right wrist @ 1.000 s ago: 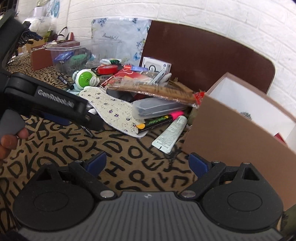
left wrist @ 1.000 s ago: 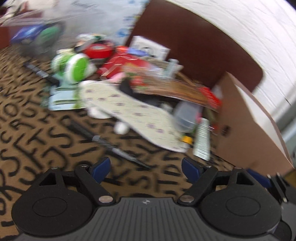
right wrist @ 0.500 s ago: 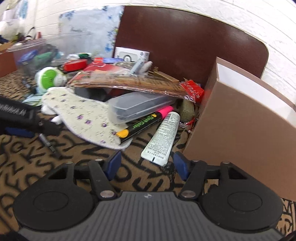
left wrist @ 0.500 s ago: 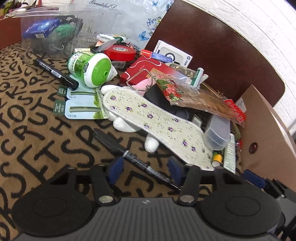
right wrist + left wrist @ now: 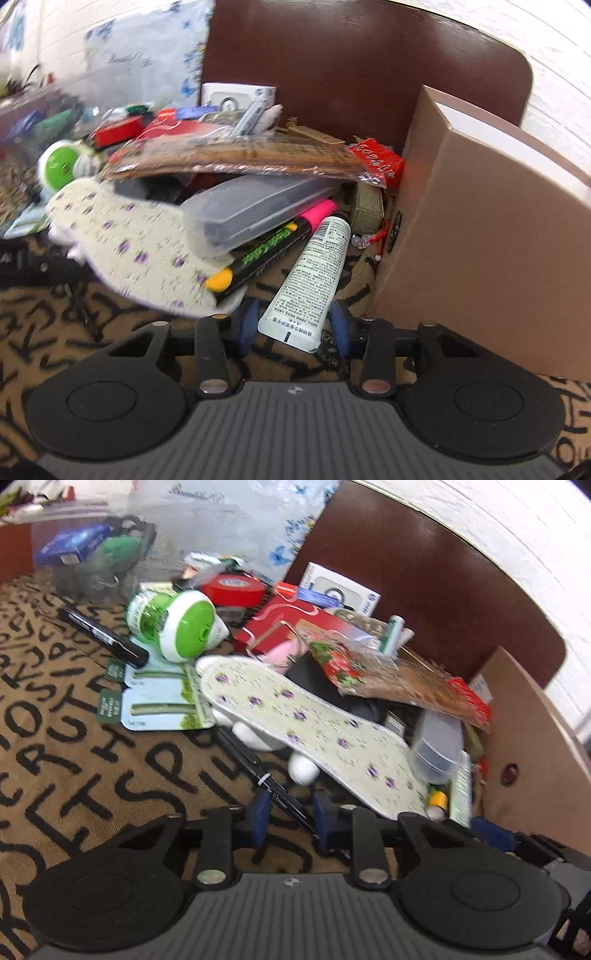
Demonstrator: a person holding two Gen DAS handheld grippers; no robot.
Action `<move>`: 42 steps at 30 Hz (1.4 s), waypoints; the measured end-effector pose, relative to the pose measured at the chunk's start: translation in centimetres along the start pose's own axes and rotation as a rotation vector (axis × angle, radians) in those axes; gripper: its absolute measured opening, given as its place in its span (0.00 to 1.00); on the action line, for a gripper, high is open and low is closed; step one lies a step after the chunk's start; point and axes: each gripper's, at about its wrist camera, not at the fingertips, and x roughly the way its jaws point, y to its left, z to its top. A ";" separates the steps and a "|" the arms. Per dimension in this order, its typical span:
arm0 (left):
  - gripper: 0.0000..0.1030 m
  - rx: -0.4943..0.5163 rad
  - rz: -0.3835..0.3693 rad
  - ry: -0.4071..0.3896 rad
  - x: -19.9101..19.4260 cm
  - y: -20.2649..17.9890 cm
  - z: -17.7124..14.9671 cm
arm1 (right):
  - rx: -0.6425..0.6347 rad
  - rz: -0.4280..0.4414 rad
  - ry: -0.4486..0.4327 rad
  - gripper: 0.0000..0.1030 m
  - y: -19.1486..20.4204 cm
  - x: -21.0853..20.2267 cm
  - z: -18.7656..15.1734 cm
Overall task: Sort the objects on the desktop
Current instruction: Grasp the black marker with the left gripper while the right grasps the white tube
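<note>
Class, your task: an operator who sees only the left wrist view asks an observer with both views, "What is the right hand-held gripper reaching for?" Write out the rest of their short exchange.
Observer: A white tube lies lengthwise between the fingers of the right hand-held gripper. Its jaws have just been closing around the tube.
Operator: What lies beside the tube?
Observer: A black marker with a pink cap, its far end tucked under the clear case.
Operator: And on the other side?
Observer: The brown box, which shows a white inside at its open top.
</note>
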 end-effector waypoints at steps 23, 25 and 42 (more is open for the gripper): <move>0.49 -0.023 -0.033 -0.009 0.6 -0.7 0.0 | 0.047 -0.099 -0.041 0.39 0.1 2.3 1.3; 0.50 -0.011 -0.021 -0.025 1.0 -0.9 0.1 | 0.072 -0.098 -0.038 0.40 -0.1 2.7 1.6; 0.19 0.127 -0.110 0.048 -2.6 1.2 -2.0 | -0.118 0.232 0.032 0.32 0.6 -5.3 -3.5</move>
